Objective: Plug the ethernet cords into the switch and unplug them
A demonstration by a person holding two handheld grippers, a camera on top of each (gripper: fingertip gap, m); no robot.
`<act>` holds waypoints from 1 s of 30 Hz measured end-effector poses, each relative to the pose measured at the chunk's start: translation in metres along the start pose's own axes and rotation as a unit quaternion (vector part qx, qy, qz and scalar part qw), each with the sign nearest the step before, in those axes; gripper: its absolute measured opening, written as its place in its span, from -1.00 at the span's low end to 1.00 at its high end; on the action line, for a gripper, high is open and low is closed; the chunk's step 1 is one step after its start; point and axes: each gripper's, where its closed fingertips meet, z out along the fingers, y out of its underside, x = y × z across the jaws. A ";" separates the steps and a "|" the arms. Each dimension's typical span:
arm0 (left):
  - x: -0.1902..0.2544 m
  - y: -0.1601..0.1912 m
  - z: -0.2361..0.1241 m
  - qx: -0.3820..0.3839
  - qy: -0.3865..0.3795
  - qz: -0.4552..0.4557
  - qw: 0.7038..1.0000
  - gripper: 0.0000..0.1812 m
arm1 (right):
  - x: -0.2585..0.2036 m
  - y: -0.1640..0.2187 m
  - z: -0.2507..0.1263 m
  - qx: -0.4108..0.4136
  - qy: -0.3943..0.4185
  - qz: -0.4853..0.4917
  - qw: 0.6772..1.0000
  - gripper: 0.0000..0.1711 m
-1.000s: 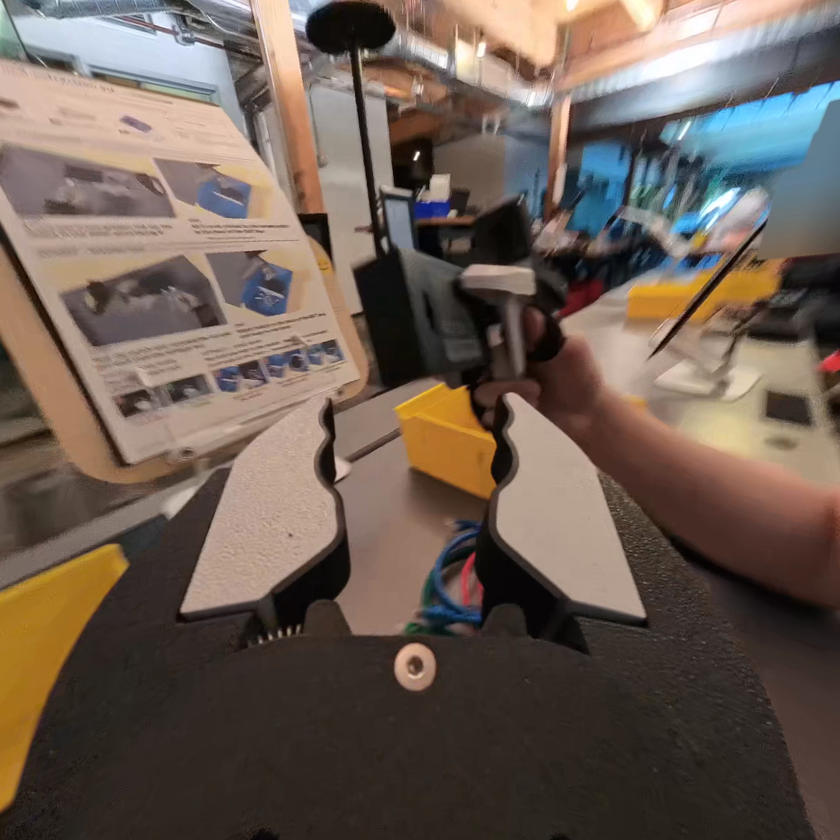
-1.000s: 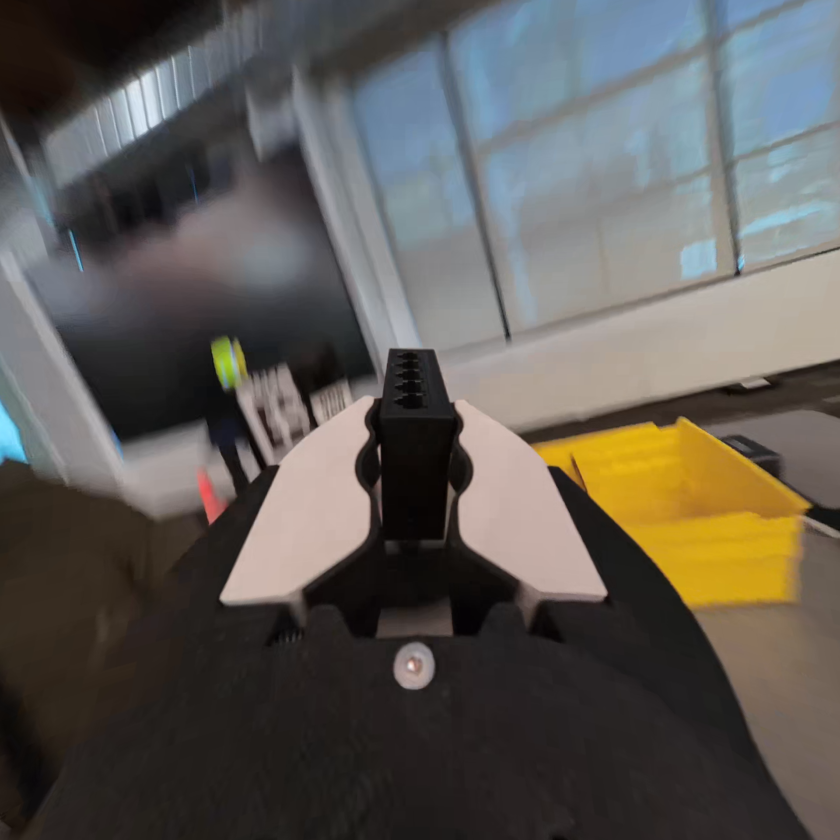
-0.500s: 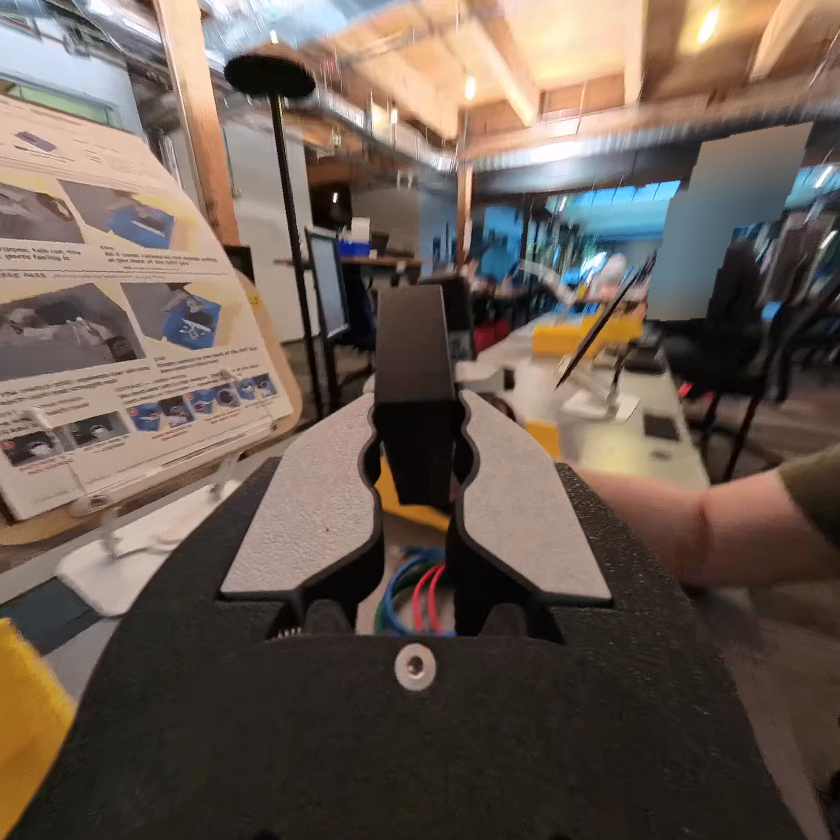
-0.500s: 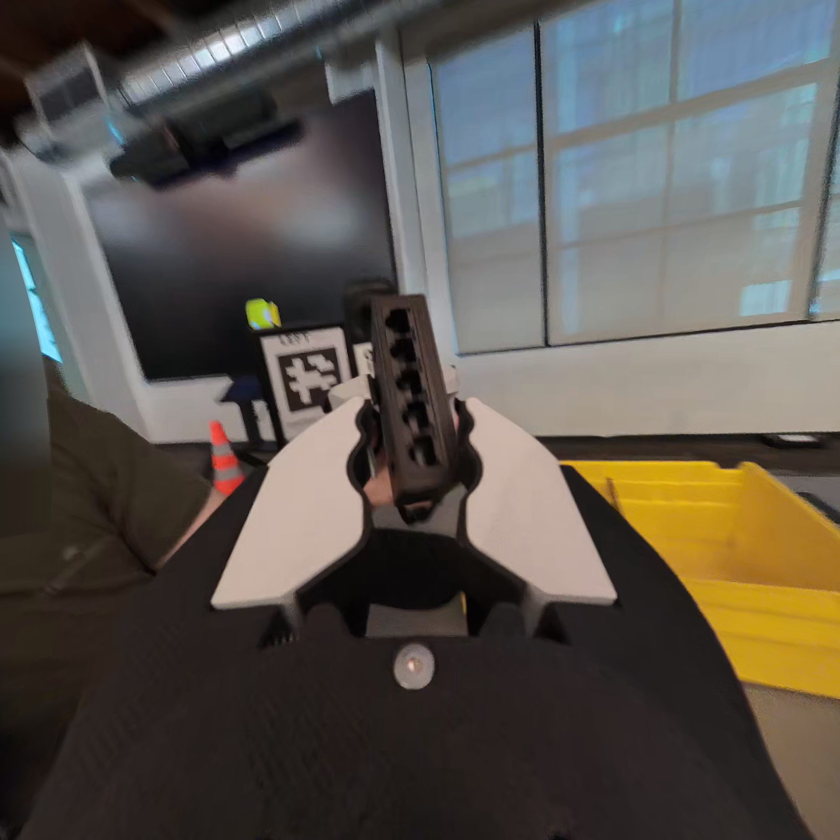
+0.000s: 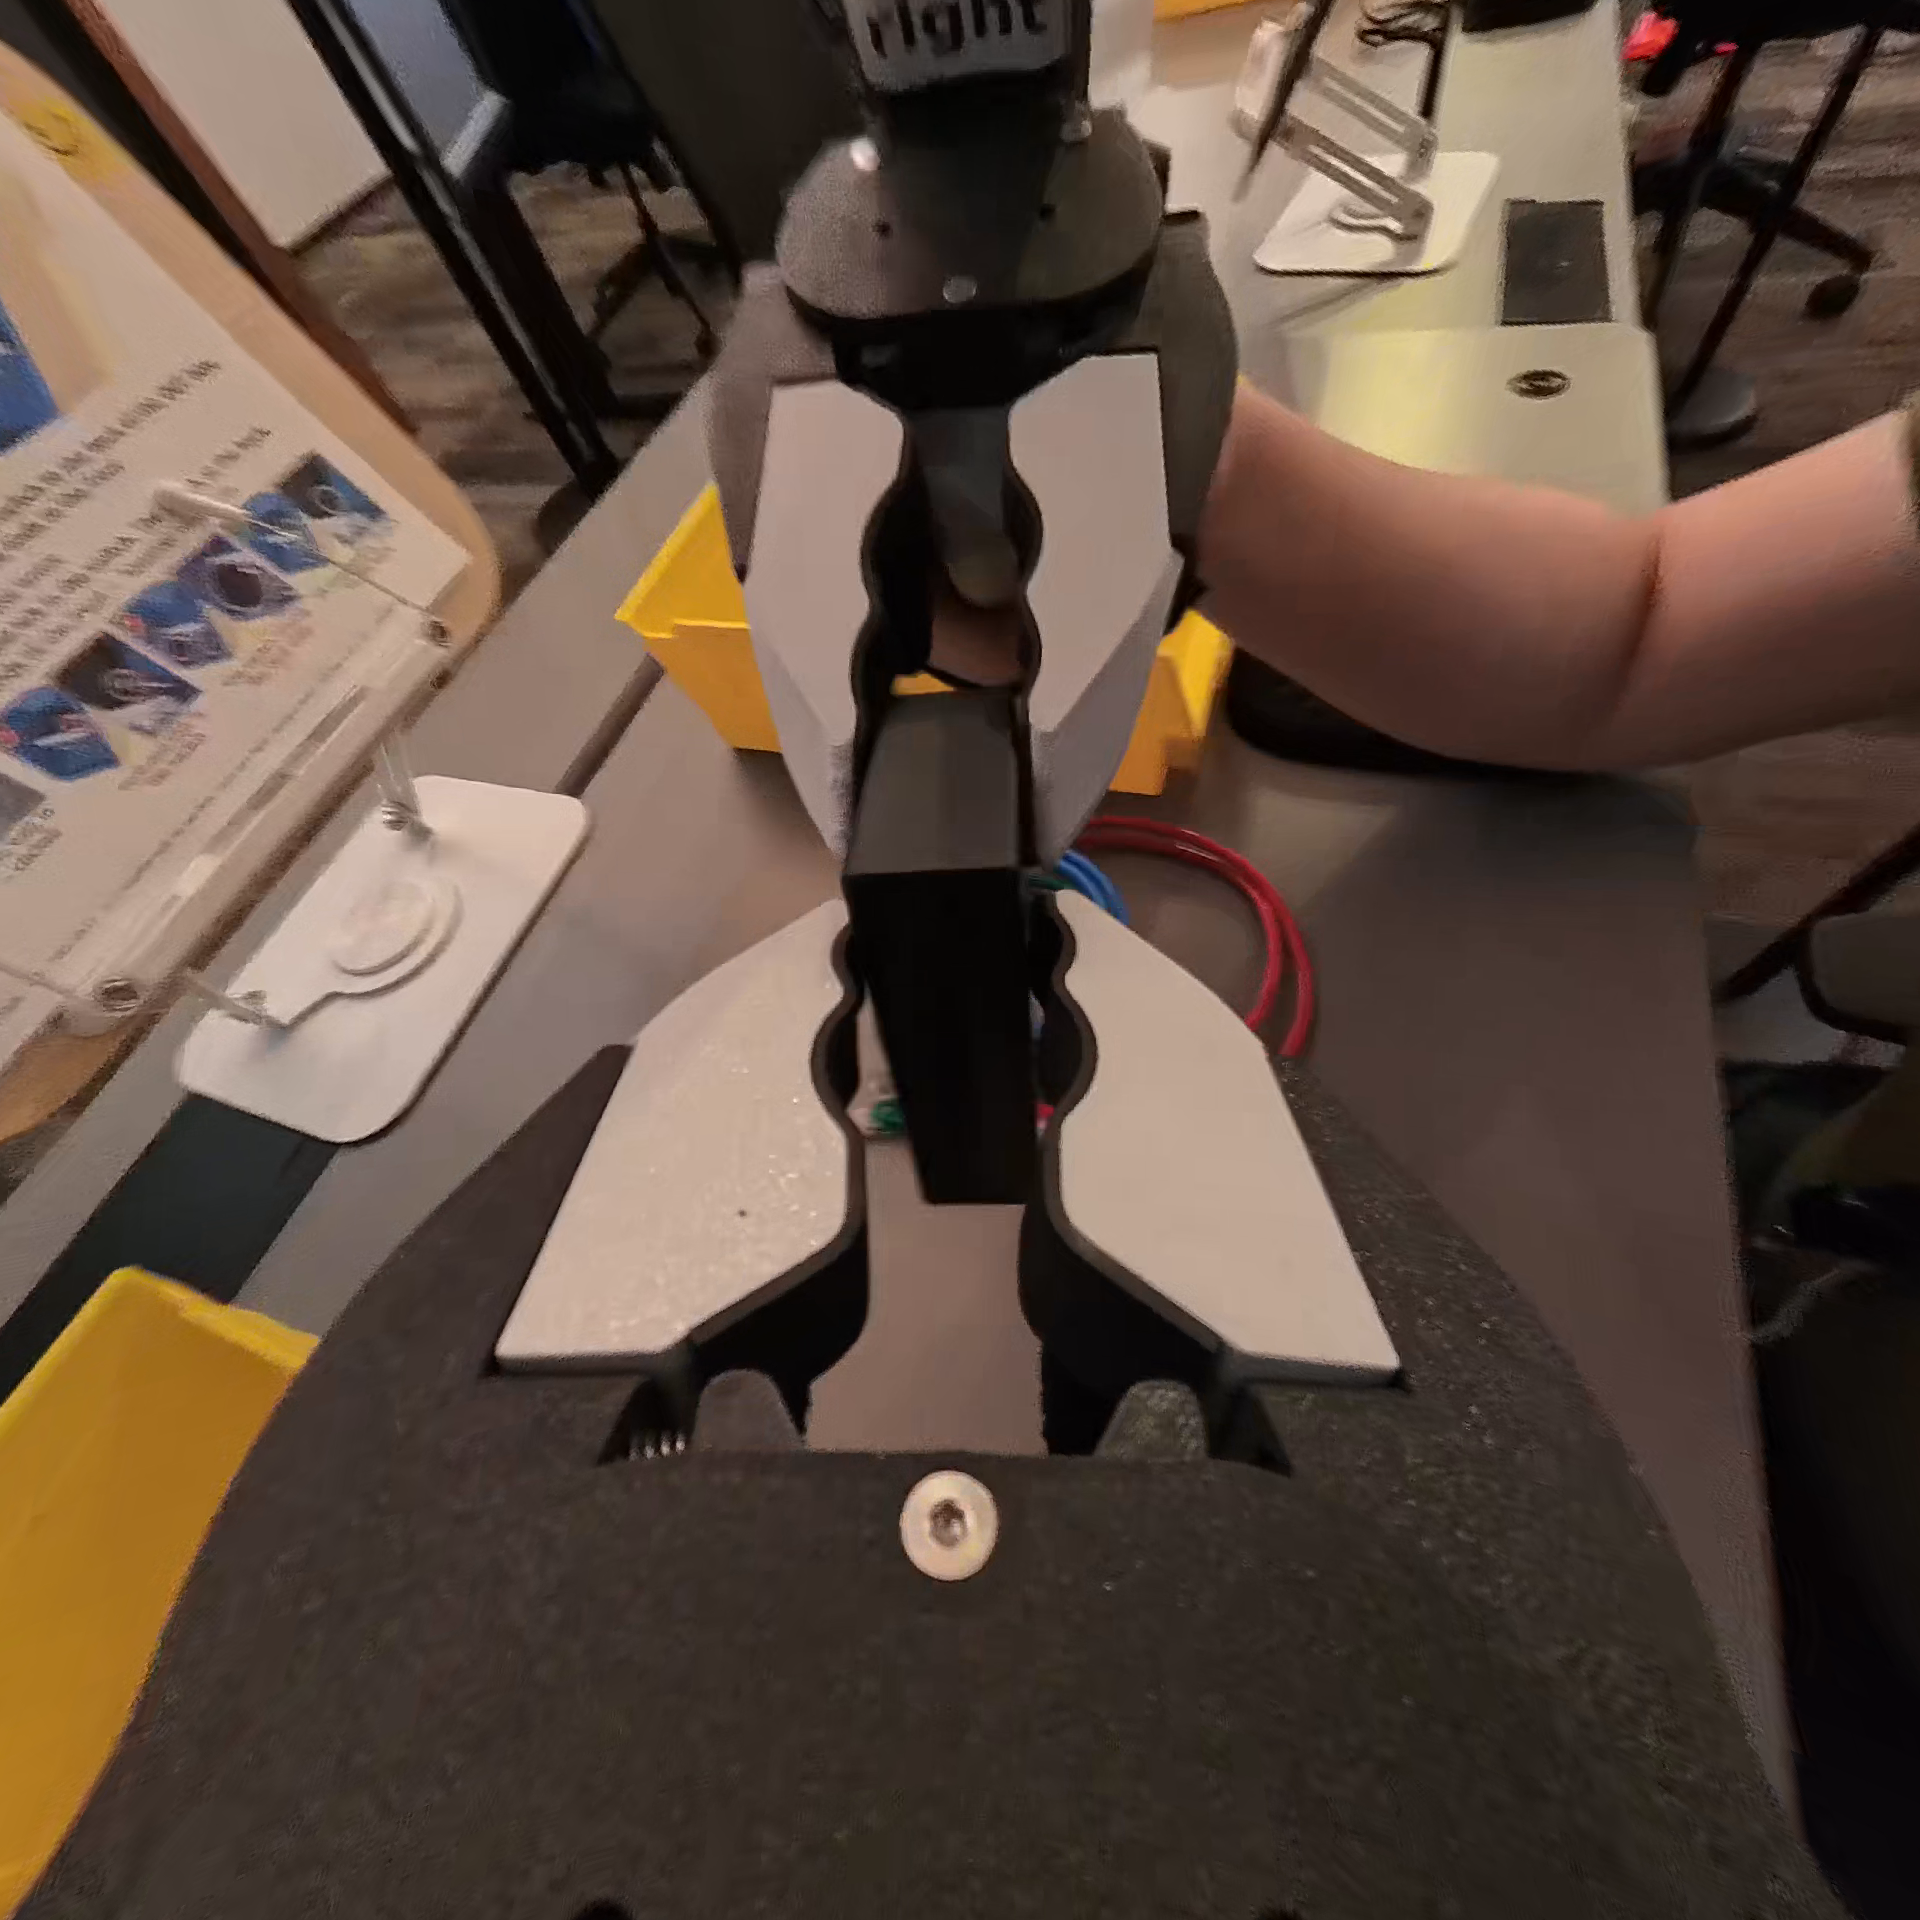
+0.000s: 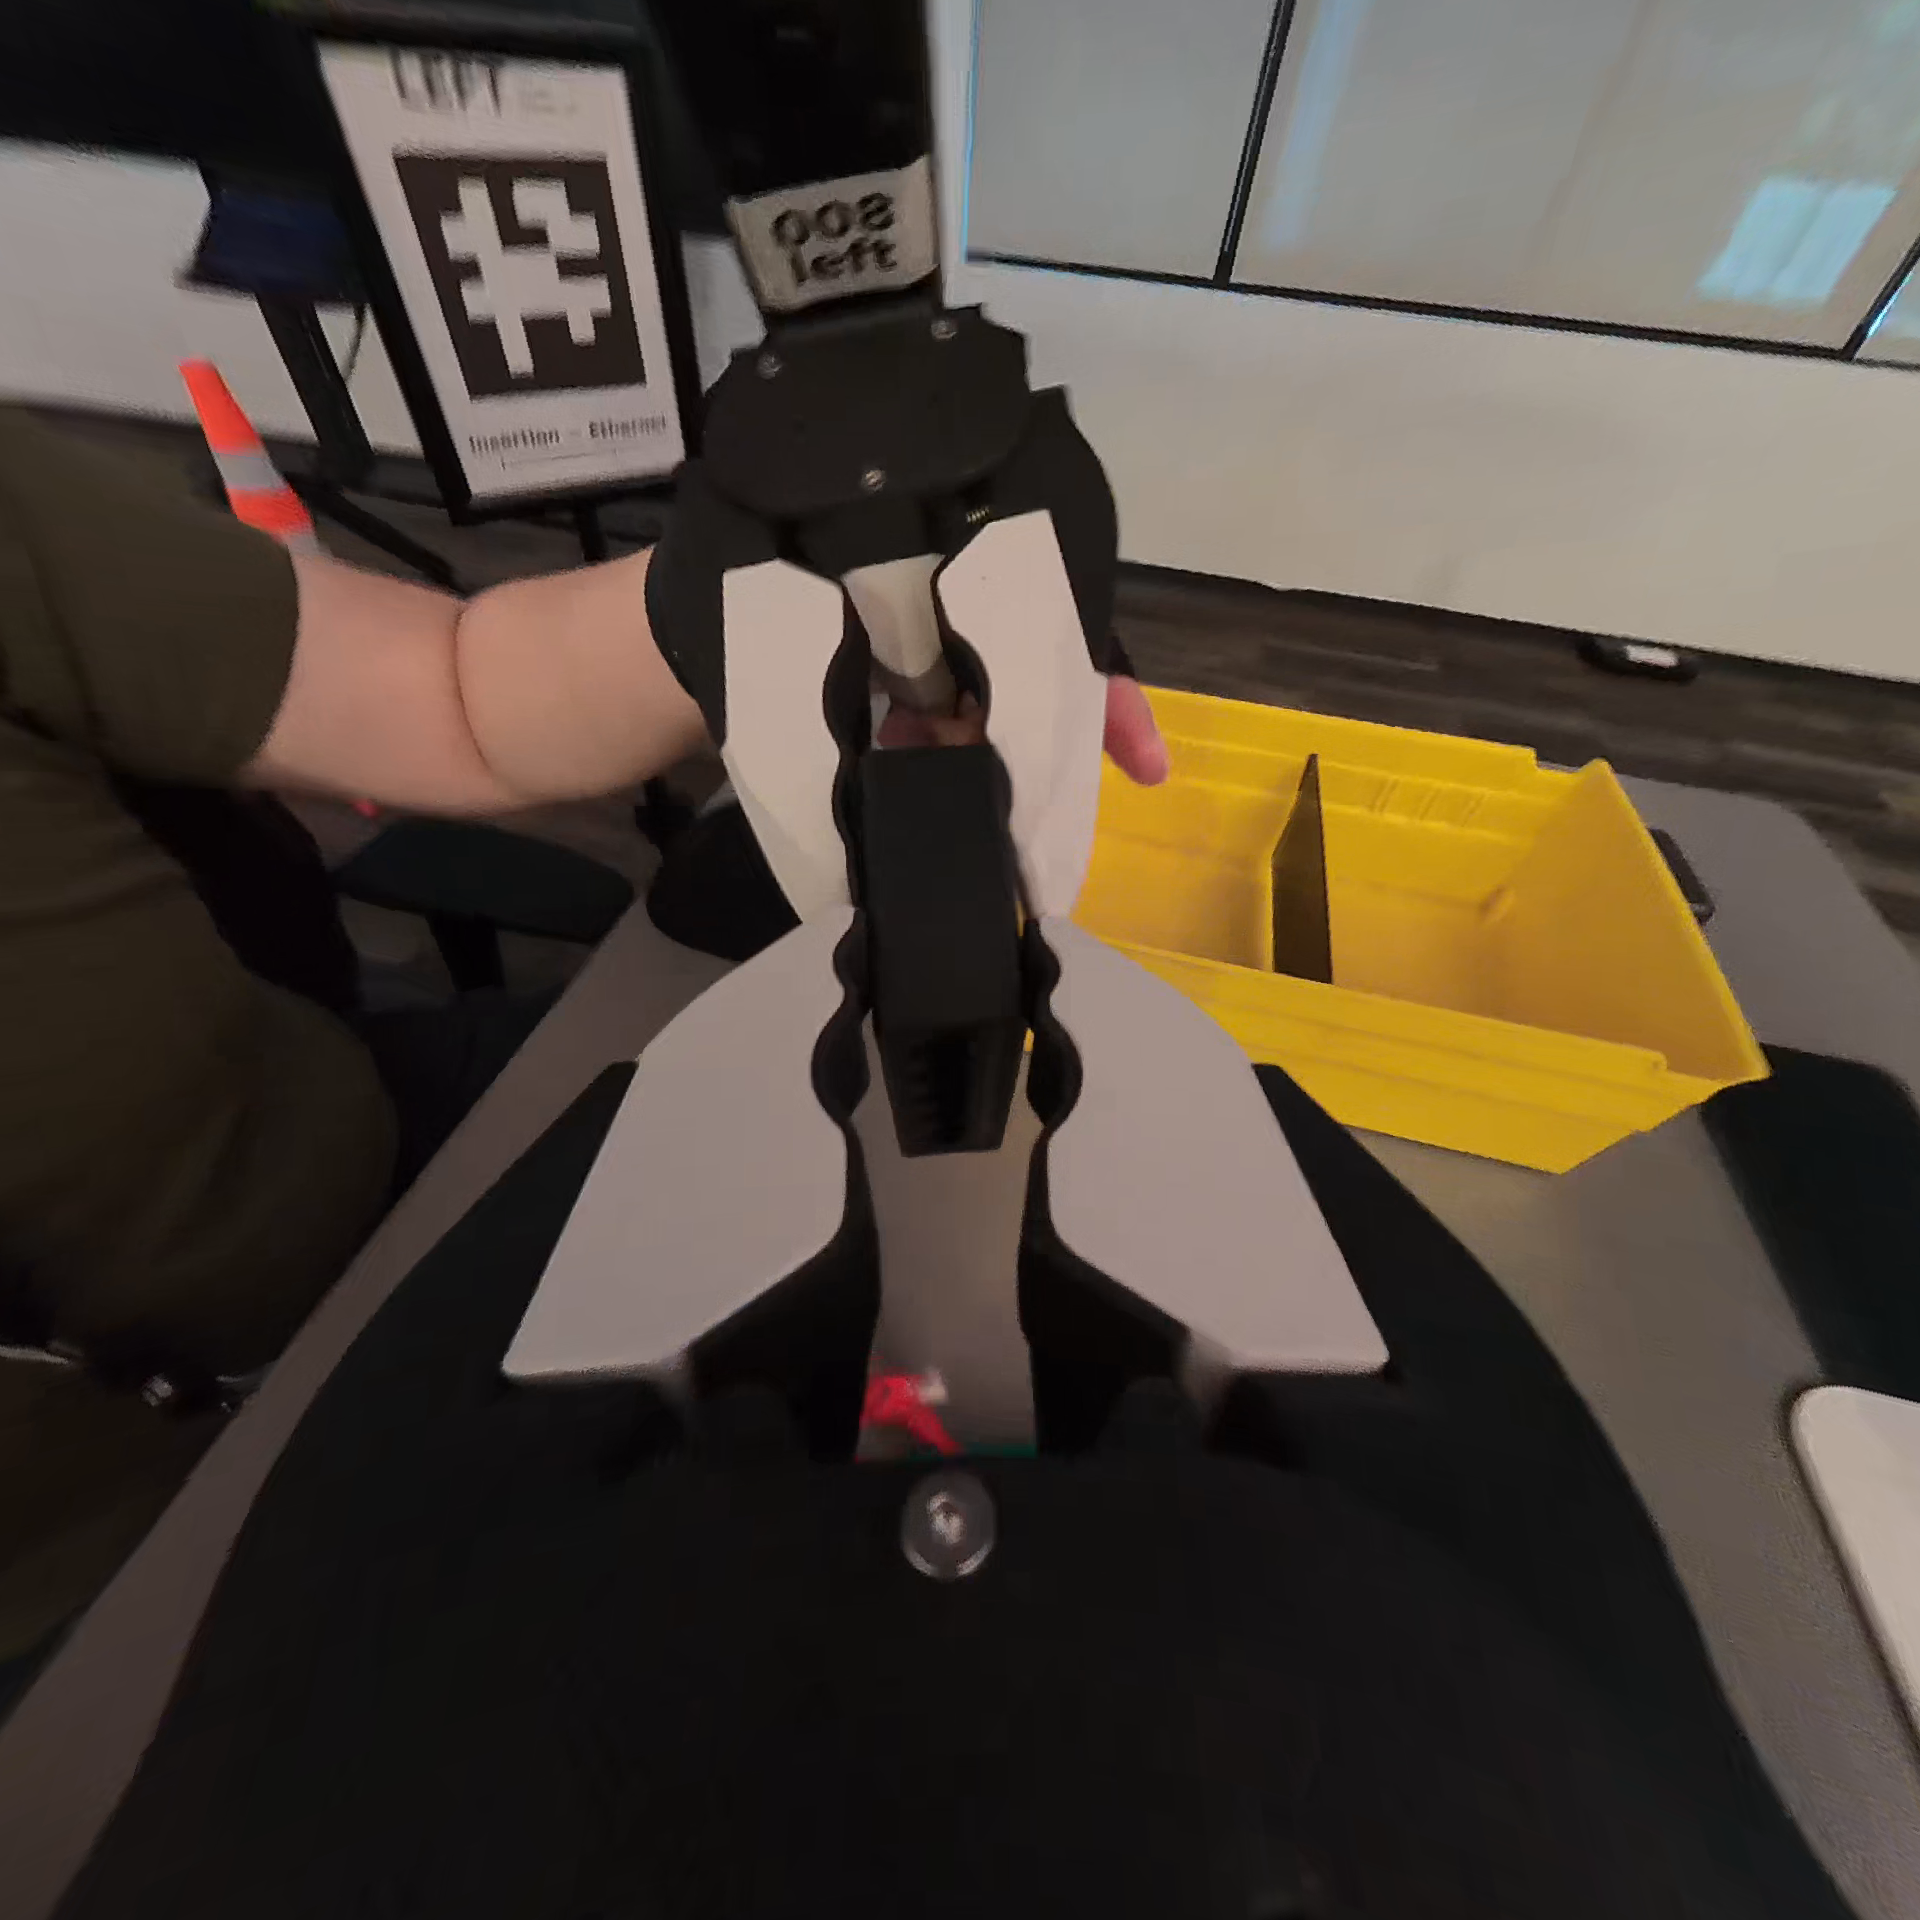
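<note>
Left wrist view: switch (image 5: 940, 997) runs 12-to-6, one end in each gripper.
Left gripper (image 5: 951, 966): jaws clenched on switch.
Right gripper (image 5: 948, 790): jaws clenched on switch too.
Cords (image 5: 1262, 914): on surface, 1 o'clock, beneath.

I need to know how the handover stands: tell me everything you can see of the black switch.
The switch is a small, matte black, box-shaped unit, seemingly plastic. It is held above the grey table, gripped at both ends: the left gripper closes on its near end in the left wrist view, the right gripper on the far end. In the right wrist view a row of ports shows on its face. No cord is plugged in; the coloured cords lie below.
</note>
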 end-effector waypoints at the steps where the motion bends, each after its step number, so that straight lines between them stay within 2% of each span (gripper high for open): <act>1: -0.011 0.000 -0.002 0.008 -0.033 0.010 0.999 -0.52 | 0.005 0.000 0.000 0.015 -0.004 0.030 0.999 -0.68; 3: -0.034 0.001 -0.010 0.024 -0.127 0.066 0.989 -0.17 | 0.018 -0.003 -0.002 0.058 -0.017 0.109 0.992 -0.68; 5: -0.049 -0.002 -0.022 0.044 -0.234 0.155 0.959 0.03 | 0.044 -0.009 -0.007 0.136 -0.011 0.251 0.958 -0.69; 8: -0.044 0.002 -0.022 0.022 -0.299 0.269 0.915 -0.18 | 0.077 0.004 -0.013 0.236 -0.043 0.436 0.868 -0.69; 11: -0.056 0.031 -0.007 -0.113 -0.328 0.353 0.869 -0.04 | 0.096 0.024 -0.010 0.293 -0.073 0.544 0.783 -0.69; 13: -0.064 0.046 0.000 -0.166 -0.330 0.409 0.834 -0.10 | 0.100 0.030 -0.006 0.309 -0.090 0.576 0.751 -0.69; 17: -0.081 0.041 0.003 -0.173 -0.373 0.501 0.762 -0.18 | 0.101 0.034 -0.002 0.320 -0.101 0.607 0.720 -0.69; 19: -0.085 0.041 0.007 -0.183 -0.375 0.541 0.730 -0.29 | 0.100 0.037 0.003 0.315 -0.095 0.616 0.716 -0.69; 21: -0.088 0.043 0.012 -0.189 -0.371 0.561 0.715 -0.42 | 0.095 0.038 0.011 0.298 -0.097 0.617 0.722 -0.69; 22: -0.088 0.041 0.013 -0.184 -0.374 0.568 0.710 -0.56 | 0.095 0.039 0.015 0.292 -0.089 0.618 0.724 -0.69; 23: -0.088 0.040 0.014 -0.181 -0.368 0.569 0.713 -0.60 | 0.096 0.040 0.016 0.293 -0.080 0.619 0.724 -0.69; 24: -0.089 0.039 0.013 -0.179 -0.367 0.558 0.723 -0.62 | 0.096 0.039 0.015 0.296 -0.079 0.620 0.723 -0.69; 26: -0.092 0.035 0.010 -0.161 -0.367 0.501 0.767 -0.65 | 0.095 0.033 0.011 0.296 -0.086 0.599 0.739 -0.62; 28: -0.092 0.027 0.005 -0.126 -0.361 0.433 0.816 -0.65 | 0.093 0.024 0.005 0.279 -0.079 0.541 0.790 -0.58; 30: -0.091 0.017 -0.002 -0.090 -0.355 0.383 0.848 -0.66 | 0.092 0.014 -0.007 0.262 -0.046 0.452 0.851 -0.58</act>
